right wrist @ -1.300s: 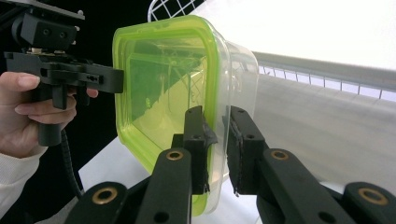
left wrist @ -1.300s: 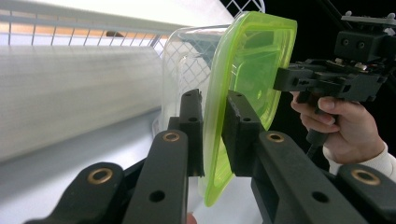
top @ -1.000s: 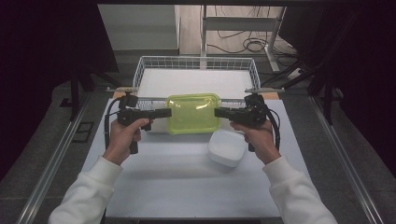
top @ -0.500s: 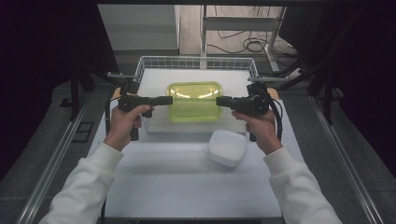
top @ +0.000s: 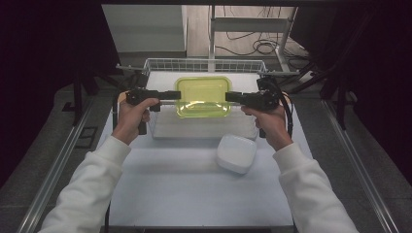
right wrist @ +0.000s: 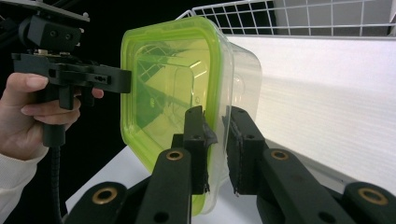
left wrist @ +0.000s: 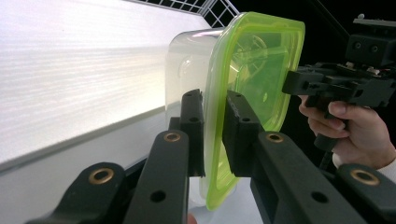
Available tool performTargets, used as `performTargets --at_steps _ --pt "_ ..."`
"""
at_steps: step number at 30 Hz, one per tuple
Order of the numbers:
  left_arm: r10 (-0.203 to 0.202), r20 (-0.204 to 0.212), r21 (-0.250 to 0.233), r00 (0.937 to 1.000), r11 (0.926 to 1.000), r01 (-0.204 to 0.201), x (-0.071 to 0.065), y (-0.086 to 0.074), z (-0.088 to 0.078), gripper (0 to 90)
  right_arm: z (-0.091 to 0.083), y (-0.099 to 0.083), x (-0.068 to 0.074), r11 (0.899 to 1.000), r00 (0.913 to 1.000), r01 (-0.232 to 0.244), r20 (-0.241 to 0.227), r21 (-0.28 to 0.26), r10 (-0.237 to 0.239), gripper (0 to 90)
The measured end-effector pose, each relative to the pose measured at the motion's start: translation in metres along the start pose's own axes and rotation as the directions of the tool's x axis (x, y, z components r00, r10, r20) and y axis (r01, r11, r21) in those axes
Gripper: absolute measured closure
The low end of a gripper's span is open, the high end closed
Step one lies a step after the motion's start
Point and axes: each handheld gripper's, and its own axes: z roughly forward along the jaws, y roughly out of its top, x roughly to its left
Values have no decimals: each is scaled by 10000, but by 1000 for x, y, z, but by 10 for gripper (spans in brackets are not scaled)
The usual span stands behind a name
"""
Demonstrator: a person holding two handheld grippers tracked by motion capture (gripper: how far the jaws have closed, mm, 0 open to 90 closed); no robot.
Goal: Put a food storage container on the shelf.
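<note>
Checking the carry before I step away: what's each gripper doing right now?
Left gripper: shut on the rim of the green-lidded container.
Right gripper: shut on the container's opposite rim.

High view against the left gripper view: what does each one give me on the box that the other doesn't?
High view alone: the white lidded tub on the table near the person, the whole wire basket, and the box hanging level over it.
Left gripper view alone: the left gripper close up, its jaws pinching the green lid's rim, and the clear body under that lid.
Both: the green-lidded box, gripped at opposite ends by the left gripper and the right gripper, with basket wire behind it.
</note>
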Motion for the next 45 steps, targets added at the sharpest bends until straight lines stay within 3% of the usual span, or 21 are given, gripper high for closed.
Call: performTargets --at_steps 7,21,27,32,36,40,43,44,45 --pt "-216 -34 -17 9998 9998 216 9 13 4 792 7 8 -7 9999 10000 -46 -27 -142 46 781" --pt "-355 -223 230 9991 9991 361 21 44 16 791 20 26 -30 9975 9976 -673 -152 -224 670 783" --pt "-769 -97 130 9970 9969 770 34 48 25 790 28 34 -40 9953 9953 -967 -44 -8 967 782" --pt "-816 -231 294 9964 9962 822 40 51 30 791 34 35 -46 9915 9916 -1291 -97 189 1293 780" --pt "-939 -78 249 9956 9953 940 45 52 31 778 37 34 -51 9880 9882 -1526 -121 237 1529 779" --pt "-1493 219 102 9886 9888 1491 55 55 36 774 43 34 -56 9803 9806 -1960 -28 238 1961 760" --pt "-2205 474 146 9742 9754 2201 65 57 40 767 48 37 -60 9699 9706 -2405 231 387 2397 739" --pt "-2205 474 146 9742 9754 2201 65 57 40 765 51 38 -61 9650 9659 -2582 297 454 2570 730" --pt "-2449 429 169 9686 9695 2444 70 58 42 763 53 39 -63 9580 9595 -2807 409 594 2786 721"
